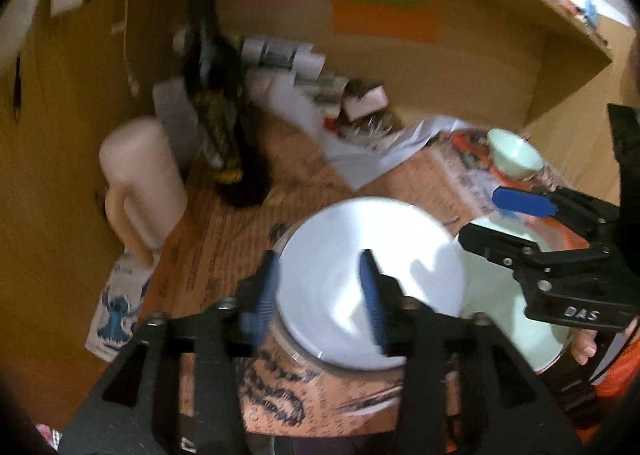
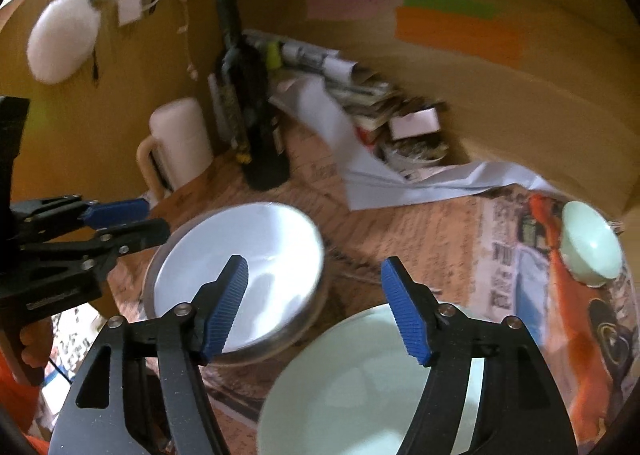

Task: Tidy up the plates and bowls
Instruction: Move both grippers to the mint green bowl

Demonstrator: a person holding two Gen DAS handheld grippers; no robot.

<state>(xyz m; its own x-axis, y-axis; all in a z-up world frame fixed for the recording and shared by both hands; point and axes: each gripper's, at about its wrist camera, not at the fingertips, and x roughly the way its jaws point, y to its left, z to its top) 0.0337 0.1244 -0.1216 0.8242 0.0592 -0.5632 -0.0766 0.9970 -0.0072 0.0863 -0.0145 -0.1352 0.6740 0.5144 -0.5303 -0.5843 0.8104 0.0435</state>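
On the newspaper-covered desk [image 1: 248, 223], through the left wrist camera, I see my left gripper [image 1: 320, 295] with its jaws partly apart and nothing clamped between them; the rim of the white plate [image 1: 372, 279] sits in the gap, but the blue pads do not press on it. The white plate rests in a shallow metal pan [image 1: 308, 359], near the front edge of the desk. Just to its right lies the pale green plate [image 1: 512, 319], partly under my right gripper [image 1: 484, 215], whose jaws stand apart and hold nothing. A small pale green bowl [image 1: 516, 153] sits on its side toward the right edge of the desk, well apart from the plates. A cream mug [image 1: 140, 179] and a dark bottle [image 1: 224, 127] stand toward the back left corner, with loose papers [image 1: 320, 103] piled along the back.

Through the right wrist camera, I see the right gripper [image 2: 314, 307] open fairly wide and empty, above the gap between the two plates. The pale green plate [image 2: 352, 387] lies at the front edge, the white plate [image 2: 240, 255] in its pan [image 2: 280, 339] just left of it. The left gripper [image 2: 140, 223] reaches in from the left, beside the white plate's rim, empty. The small bowl [image 2: 590, 243] lies tilted near the right edge.
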